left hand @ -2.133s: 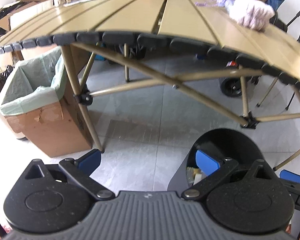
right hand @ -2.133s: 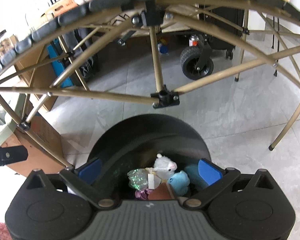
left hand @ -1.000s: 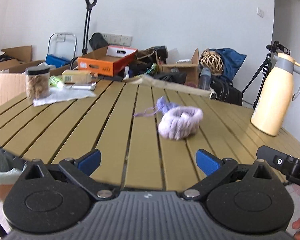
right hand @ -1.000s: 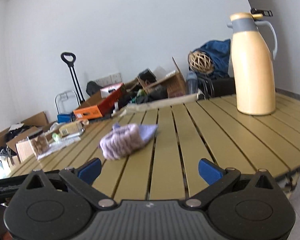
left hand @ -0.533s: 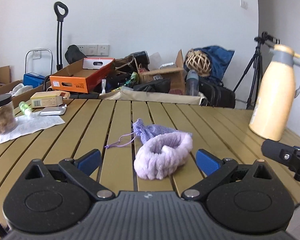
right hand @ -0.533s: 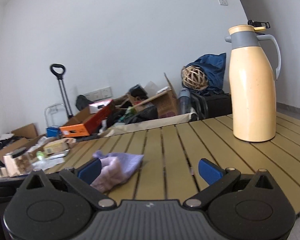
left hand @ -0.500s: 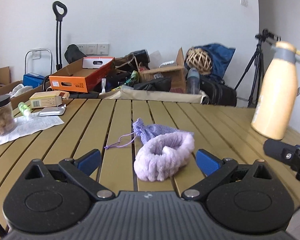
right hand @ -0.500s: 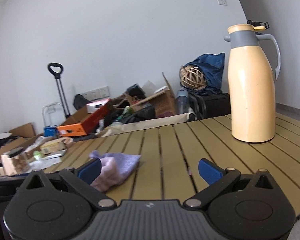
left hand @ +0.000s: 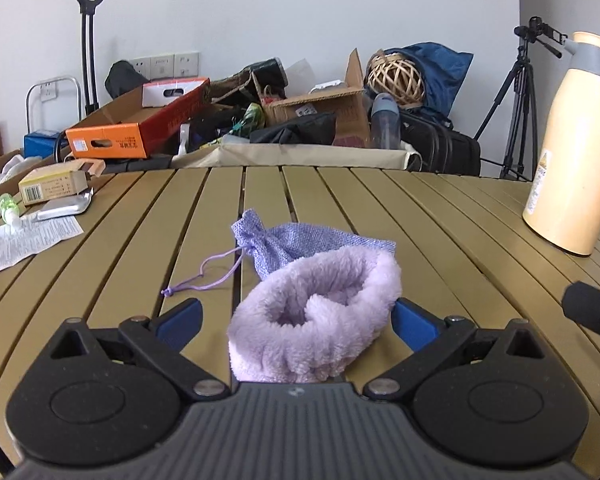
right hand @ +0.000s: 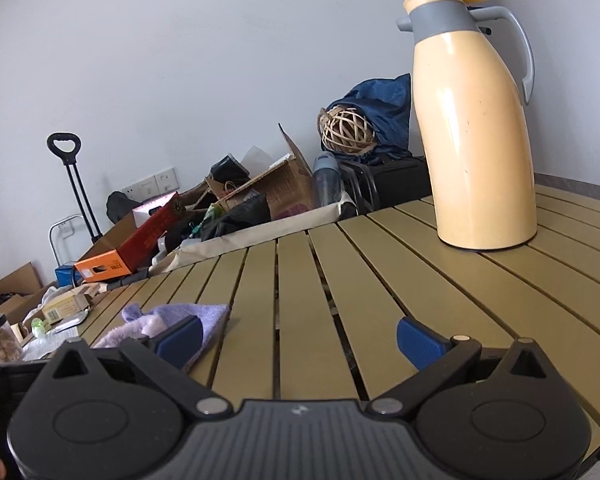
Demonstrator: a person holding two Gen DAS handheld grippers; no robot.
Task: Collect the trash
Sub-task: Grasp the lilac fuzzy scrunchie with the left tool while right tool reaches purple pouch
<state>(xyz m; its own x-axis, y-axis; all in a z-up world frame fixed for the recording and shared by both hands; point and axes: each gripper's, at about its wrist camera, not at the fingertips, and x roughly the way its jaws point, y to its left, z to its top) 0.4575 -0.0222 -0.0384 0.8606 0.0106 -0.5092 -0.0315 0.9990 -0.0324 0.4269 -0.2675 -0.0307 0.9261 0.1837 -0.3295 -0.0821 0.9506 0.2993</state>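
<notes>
Lying in the lower middle of the left wrist view, the fluffy lilac band [left hand: 314, 316] sits on the slatted table [left hand: 440, 240] squarely between the spread fingers of the left gripper [left hand: 296, 320], which grip nothing yet. Its long axis runs from lower left to upper right across the frame, so its right end comes close to the right blue pad [left hand: 414, 322], while a gap of bare slat separates its left end from the other pad. Touching it on the far side, toward the frame's centre, lies a purple drawstring pouch [left hand: 300, 240], with its cord [left hand: 204, 276] trailing out to the left.

In the right wrist view both soft things appear only at the lower left, partly hidden behind the left pad of the right gripper [right hand: 298, 338], whose fingers are also spread and empty over bare slats. The cream thermos [right hand: 476, 128] stands well apart at the upper right. The left gripper is judged the nearer and better placed to close on the band.
</notes>
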